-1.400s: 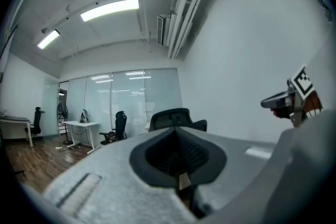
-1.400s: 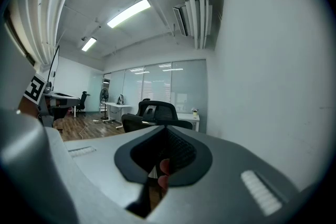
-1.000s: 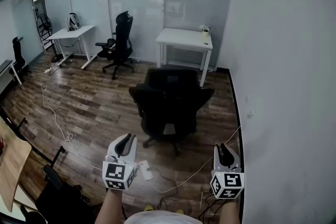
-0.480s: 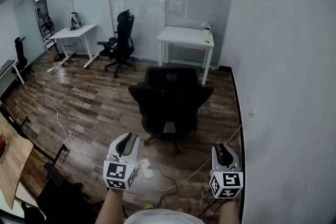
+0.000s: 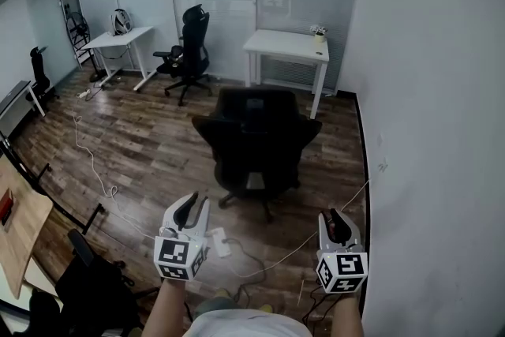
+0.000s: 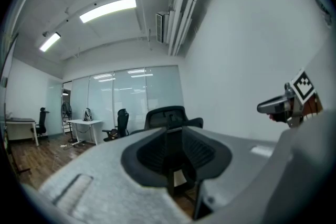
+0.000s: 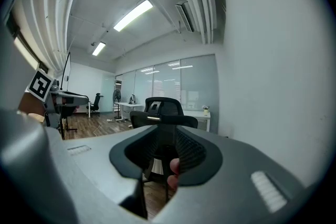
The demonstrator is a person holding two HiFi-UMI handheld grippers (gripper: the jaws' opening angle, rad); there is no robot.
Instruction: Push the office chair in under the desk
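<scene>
The black office chair (image 5: 256, 142) stands at the centre of the head view on the wooden floor (image 5: 150, 146), its back to the camera. It is clear of the white worktop (image 5: 286, 46) above it by the glass wall. A small plant pot (image 5: 319, 34) sits on that worktop's right end.

At lower left the left tongs (image 5: 189, 207) point at the chair without touching it. Their jaws have just been opening and stand a little apart, with nothing between them. At lower right the right tongs (image 5: 334, 219) are likewise parted and empty. A second black chair (image 5: 192, 51) stands at upper left.
</scene>
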